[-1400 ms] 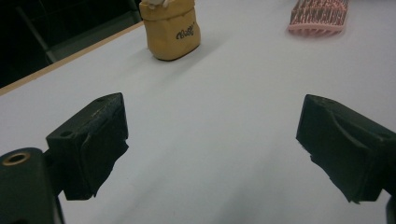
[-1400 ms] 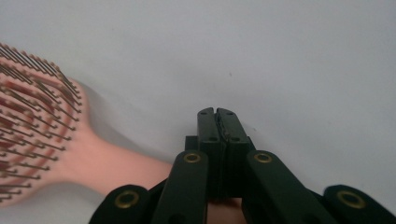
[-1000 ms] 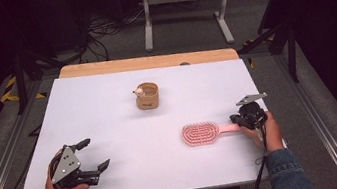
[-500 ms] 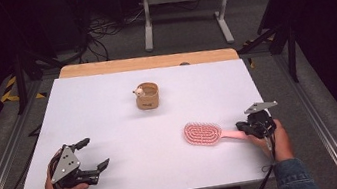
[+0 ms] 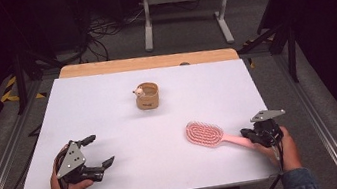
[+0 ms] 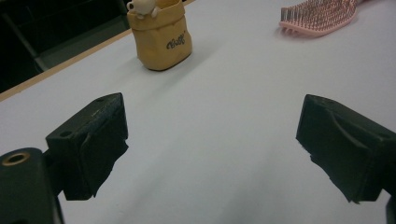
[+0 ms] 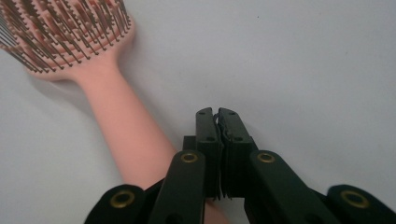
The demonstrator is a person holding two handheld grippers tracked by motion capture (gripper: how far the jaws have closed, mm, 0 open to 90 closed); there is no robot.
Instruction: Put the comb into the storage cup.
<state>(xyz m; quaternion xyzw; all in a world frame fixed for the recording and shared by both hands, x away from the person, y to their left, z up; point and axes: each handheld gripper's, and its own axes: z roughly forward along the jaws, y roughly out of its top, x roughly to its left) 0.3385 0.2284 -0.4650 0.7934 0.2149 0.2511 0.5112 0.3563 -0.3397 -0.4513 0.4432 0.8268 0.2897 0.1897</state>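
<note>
Hairbrush (image 5: pixel 204 133) flat on table (image 5: pixel 105 89), nearer than and right of tan cup (image 5: pixel 147 96), handle end beside right gripper (image 5: pixel 247 135) with jaws closed on nothing: open wide, straddle handle squarely, then clamp; left gripper (image 5: pixel 103 148) idle, jaws apart, left of cup.

A white surface (image 5: pixel 108 113) carries the things, with a strip of pale wood showing along its far edge. A pink hairbrush (image 5: pixel 206 134) lies flat on it, bristles up, its head toward the middle of the surface and its handle running back to the right tongs (image 5: pixel 259 136), beside and partly under their closed tips. A small tan pouch-shaped holder (image 5: pixel 147 96) stands upright farther off, well apart from both tongs, beyond the left tongs (image 5: pixel 95 153) and ahead of them.
</note>
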